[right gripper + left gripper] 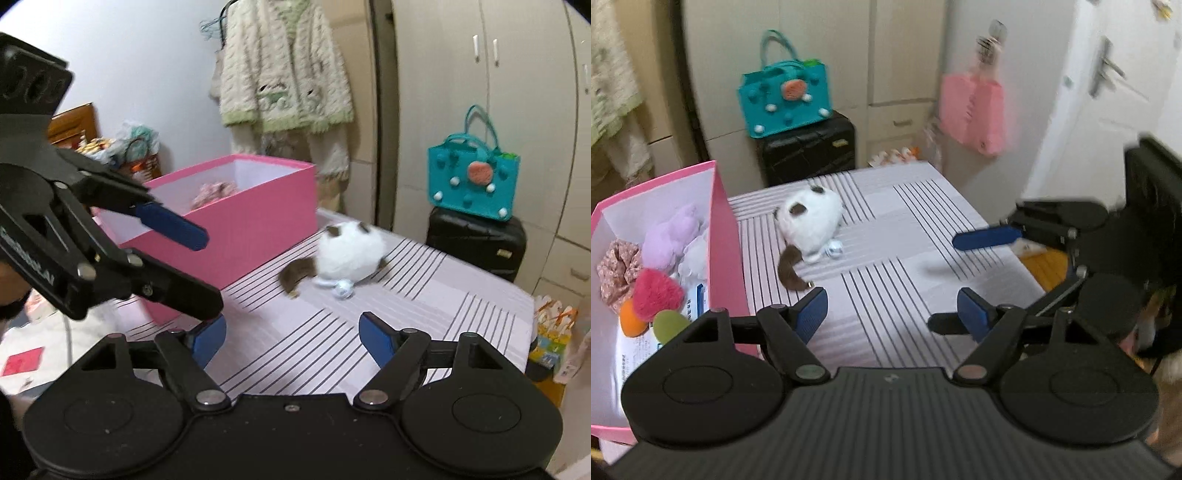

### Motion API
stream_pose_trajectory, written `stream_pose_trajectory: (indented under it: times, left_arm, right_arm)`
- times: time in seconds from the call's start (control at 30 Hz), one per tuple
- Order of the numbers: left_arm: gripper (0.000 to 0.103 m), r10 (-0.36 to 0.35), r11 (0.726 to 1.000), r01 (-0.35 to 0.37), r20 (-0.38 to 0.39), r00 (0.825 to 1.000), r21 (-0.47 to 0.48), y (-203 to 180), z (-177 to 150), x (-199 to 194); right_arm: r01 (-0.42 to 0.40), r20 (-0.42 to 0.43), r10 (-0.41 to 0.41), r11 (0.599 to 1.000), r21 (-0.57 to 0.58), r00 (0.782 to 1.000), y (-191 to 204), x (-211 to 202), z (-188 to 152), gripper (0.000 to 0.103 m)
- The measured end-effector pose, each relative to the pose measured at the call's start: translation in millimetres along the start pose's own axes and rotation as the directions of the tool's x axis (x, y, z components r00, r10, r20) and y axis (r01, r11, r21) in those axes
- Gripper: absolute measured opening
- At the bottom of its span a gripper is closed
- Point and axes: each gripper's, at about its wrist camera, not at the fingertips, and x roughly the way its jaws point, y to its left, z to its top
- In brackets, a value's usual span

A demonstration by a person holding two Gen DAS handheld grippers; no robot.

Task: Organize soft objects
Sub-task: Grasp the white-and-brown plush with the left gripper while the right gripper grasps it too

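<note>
A white plush cat (pixel 810 219) with brown patches and a brown tail lies on the striped table (pixel 908 229); it also shows in the right wrist view (pixel 349 254). A pink box (pixel 718 236) at the table's left holds several soft things: a lilac plush (pixel 670 232), a red fluffy heart (pixel 655 293), a floral scrunchie (pixel 617 266). My left gripper (pixel 892 312) is open and empty, hovering near the table's front beside the box. My right gripper (pixel 293 334) is open and empty, short of the cat; it shows at the right of the left wrist view (pixel 971 280).
A teal felt bag (pixel 785 98) sits on a black suitcase (pixel 809 151) behind the table. A pink hanging organizer (pixel 971 110) and a white door are at the right. A fluffy jacket (pixel 286 66) hangs behind the box. The left gripper (pixel 199 266) crosses the right wrist view.
</note>
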Motion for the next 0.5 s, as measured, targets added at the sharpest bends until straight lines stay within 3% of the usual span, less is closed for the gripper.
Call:
stream_pose_trajectory:
  times: [0.1,0.23,0.43,0.5]
  left_arm:
    - [0.077,0.033,0.997,-0.030,0.044,0.998,-0.065,2,7,11]
    - [0.085,0.040,0.995,-0.033,0.073,0.997,-0.089,5,16,26]
    - [0.087,0.116,0.986,-0.098,0.136,0.984,-0.135,13,32,55]
    - [0.087,0.110,0.981,-0.087,0.128,0.986,-0.172,20,37,68]
  right_arm:
    - [0.047,0.033,-0.047,0.999,0.003,0.998,-12,13,4,0.083]
    - [0.026,0.054,-0.026,1.000,-0.004,0.998,-25,31,7,0.083]
    - [0.017,0.045,-0.013,0.997,-0.080,0.999,-35,67,9,0.083]
    - [0.018,0.035,-0.015,0.994,-0.105,0.999,-38,80,10,0.083]
